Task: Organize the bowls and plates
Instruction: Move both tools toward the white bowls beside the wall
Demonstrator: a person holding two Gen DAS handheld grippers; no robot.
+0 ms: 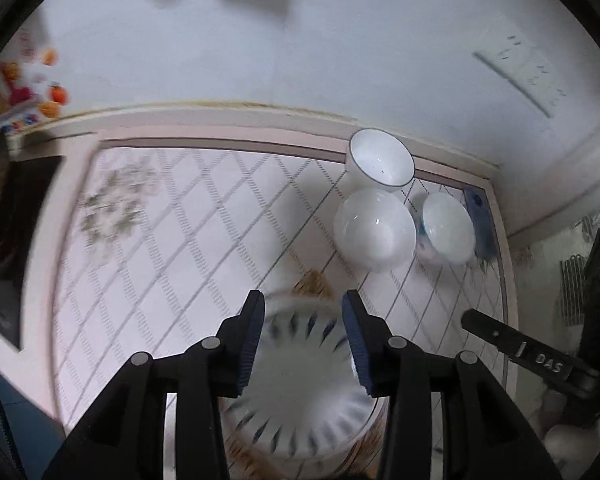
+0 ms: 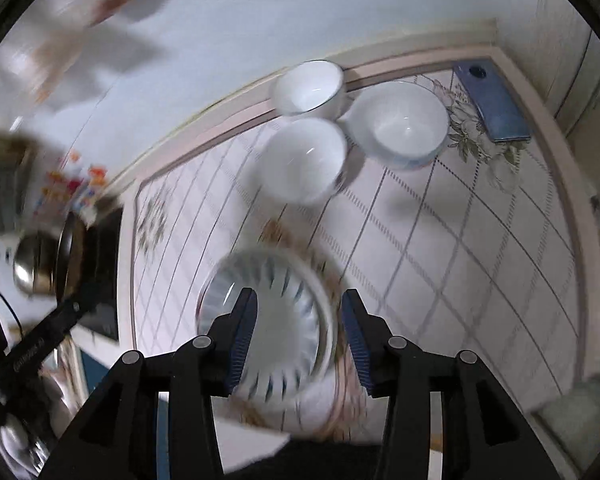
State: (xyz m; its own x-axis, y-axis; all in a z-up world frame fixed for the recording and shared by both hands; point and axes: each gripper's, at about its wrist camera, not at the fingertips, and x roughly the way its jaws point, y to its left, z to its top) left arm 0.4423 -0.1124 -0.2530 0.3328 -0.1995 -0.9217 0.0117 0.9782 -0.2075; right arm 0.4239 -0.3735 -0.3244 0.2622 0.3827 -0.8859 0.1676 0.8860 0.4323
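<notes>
While three white bowls (image 1: 374,230) sit unstacked at the table's (image 1: 180,220) far edge, both grippers — left gripper (image 1: 304,320), right gripper (image 2: 300,316) — hover, fingers apart and empty, over the blue-patterned plate (image 2: 268,328) at the near edge — sorting barely begun.

Home dining corner: patterned tablecloth (image 1: 188,216), white bowls (image 1: 374,230), phone (image 2: 492,108), wall socket (image 1: 528,76).

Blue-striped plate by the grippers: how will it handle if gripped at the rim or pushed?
The plate looks like glazed ceramic, so probably stiff, slick at the rim and breakable. It is wide and shallow, so a one-sided rim grip would likely tilt it. Pushed, it should slide on the tablecloth rather than roll.
</notes>
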